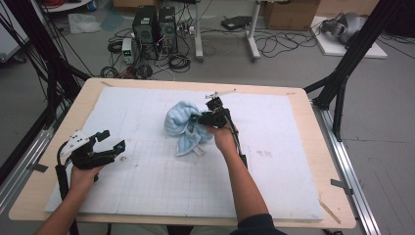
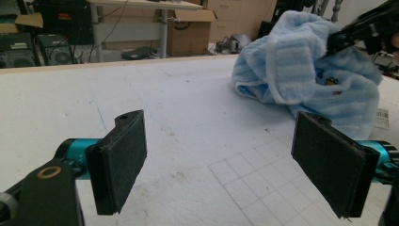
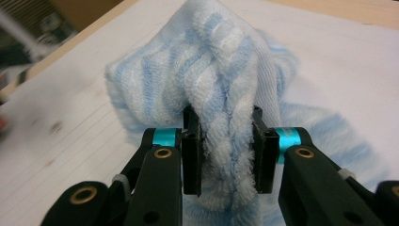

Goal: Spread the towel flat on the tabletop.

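A light-blue striped fluffy garment [image 1: 183, 125] lies bunched near the middle of the white gridded mat [image 1: 147, 181]. My right gripper [image 1: 199, 118] is shut on a thick fold of it; in the right gripper view the fleece [image 3: 221, 94] is squeezed between both pads [image 3: 192, 155] and rises above them. My left gripper [image 1: 113, 141] rests at the mat's left side, well apart from the garment, open with nothing between its pads [image 2: 120, 165]. From the left gripper view the garment [image 2: 301, 75] sits ahead to the right, a white tag [image 2: 382, 118] beside it.
The mat covers a wooden table [image 1: 313, 127]. Beyond the far edge are computer towers [image 1: 154, 27], cables on the floor and cardboard boxes [image 1: 288, 14]. Black frame struts [image 1: 342, 73] stand at the right.
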Tool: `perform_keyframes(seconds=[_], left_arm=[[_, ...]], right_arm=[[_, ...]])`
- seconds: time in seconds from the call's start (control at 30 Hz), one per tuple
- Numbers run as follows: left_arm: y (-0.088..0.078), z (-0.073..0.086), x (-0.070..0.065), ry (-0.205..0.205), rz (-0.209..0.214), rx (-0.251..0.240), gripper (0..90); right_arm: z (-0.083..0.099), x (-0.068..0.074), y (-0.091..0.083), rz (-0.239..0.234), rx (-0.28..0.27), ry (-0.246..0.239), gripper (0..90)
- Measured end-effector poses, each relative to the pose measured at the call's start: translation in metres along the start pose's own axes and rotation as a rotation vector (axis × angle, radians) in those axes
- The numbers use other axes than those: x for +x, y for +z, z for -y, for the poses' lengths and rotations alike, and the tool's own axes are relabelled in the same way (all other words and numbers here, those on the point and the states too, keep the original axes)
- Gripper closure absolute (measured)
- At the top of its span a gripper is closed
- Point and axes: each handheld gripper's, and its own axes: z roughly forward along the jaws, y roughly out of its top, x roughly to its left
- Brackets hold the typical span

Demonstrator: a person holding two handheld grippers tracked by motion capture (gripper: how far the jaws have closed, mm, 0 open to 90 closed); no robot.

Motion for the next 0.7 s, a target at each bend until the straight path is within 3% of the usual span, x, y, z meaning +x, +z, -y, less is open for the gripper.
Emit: perform_keyframes(seconds=[0.1,0.27,0.33,0.4,0.43,0.47,0.5,0.53,0.6,0.63,0.67,0.7], left_arm=[[-0.001,0.000,0.001,-0.004,-0.004,0.001,19.0],[-0.002,0.000,0.001,-0.003,-0.005,-0.003,19.0],[-0.002,0.001,0.000,-0.003,-0.004,0.000,19.0],[-0.001,0.001,0.001,0.000,0.000,0.003,19.0],[-0.001,0.001,0.001,0.000,0.001,0.003,19.0],[-0.001,0.001,0.001,-0.001,0.000,0.005,19.0],[-0.001,0.001,0.001,-0.002,-0.001,0.005,19.1],[-0.001,0.001,0.001,-0.005,-0.002,0.003,19.0],[-0.001,0.001,0.001,-0.006,-0.002,0.001,19.0],[-0.002,0.001,0.001,-0.005,-0.002,0.000,19.0],[-0.001,0.001,0.001,-0.004,-0.003,-0.001,19.1],[-0.001,0.001,0.000,-0.005,-0.003,0.000,19.0]], right_arm=[[-0.002,-0.015,0.001,0.110,-0.016,0.059,69.0],[-0.002,-0.040,0.001,0.289,-0.005,0.091,67.4],[0.000,-0.047,-0.001,0.355,0.000,0.093,61.8],[0.002,-0.052,-0.002,0.403,0.015,0.112,49.5],[0.002,-0.052,-0.002,0.403,0.015,0.112,49.5],[0.003,-0.053,-0.003,0.422,0.015,0.118,43.4],[0.005,-0.050,-0.009,0.409,-0.021,0.131,33.8],[0.005,-0.047,-0.012,0.407,-0.037,0.126,31.7],[0.008,-0.038,-0.017,0.354,-0.062,0.098,31.6],[0.008,-0.038,-0.017,0.354,-0.062,0.098,31.6],[0.012,-0.026,-0.019,0.288,-0.068,0.060,31.6],[0.014,-0.021,-0.019,0.254,-0.067,0.044,30.8]])
